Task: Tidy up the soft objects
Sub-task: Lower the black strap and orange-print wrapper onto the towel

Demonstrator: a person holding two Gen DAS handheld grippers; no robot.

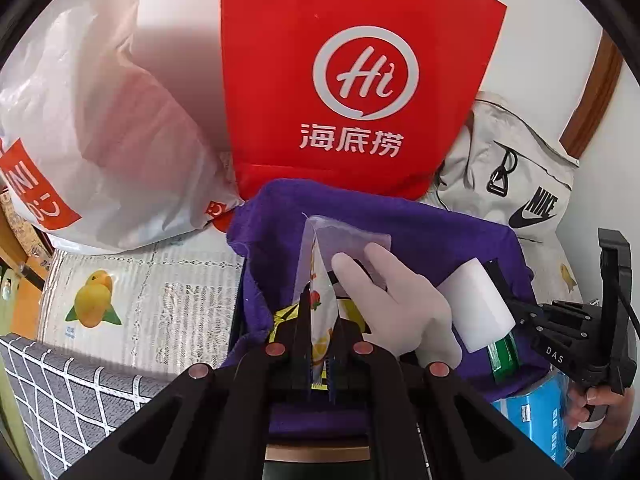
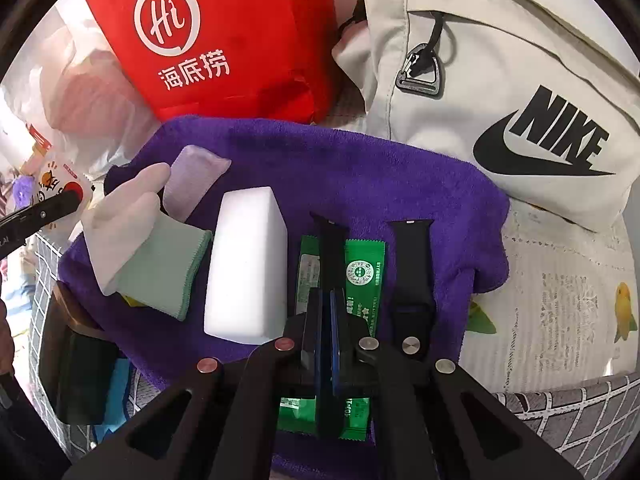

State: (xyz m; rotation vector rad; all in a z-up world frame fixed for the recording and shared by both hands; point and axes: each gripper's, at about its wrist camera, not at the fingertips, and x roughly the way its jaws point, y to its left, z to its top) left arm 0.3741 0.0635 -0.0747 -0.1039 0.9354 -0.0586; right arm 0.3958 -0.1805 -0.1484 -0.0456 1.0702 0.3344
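Purple towel (image 2: 360, 184) carrying the soft things, both grippers pinching.

The left gripper (image 1: 320, 320) is squeezing a fruit-printed packet (image 1: 320, 304) upright over the towel. The right gripper (image 2: 328, 320) is clamping a thin blue strip just above a green sachet (image 2: 362, 276). A white sponge block (image 2: 248, 264), glove (image 2: 124, 216) and black watch strap (image 2: 412, 264) are lying on the towel.

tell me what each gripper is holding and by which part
Left gripper: shut on the fruit-printed plastic pouch, pinched near its lower end. Right gripper: shut on the black watch strap, at its near end.
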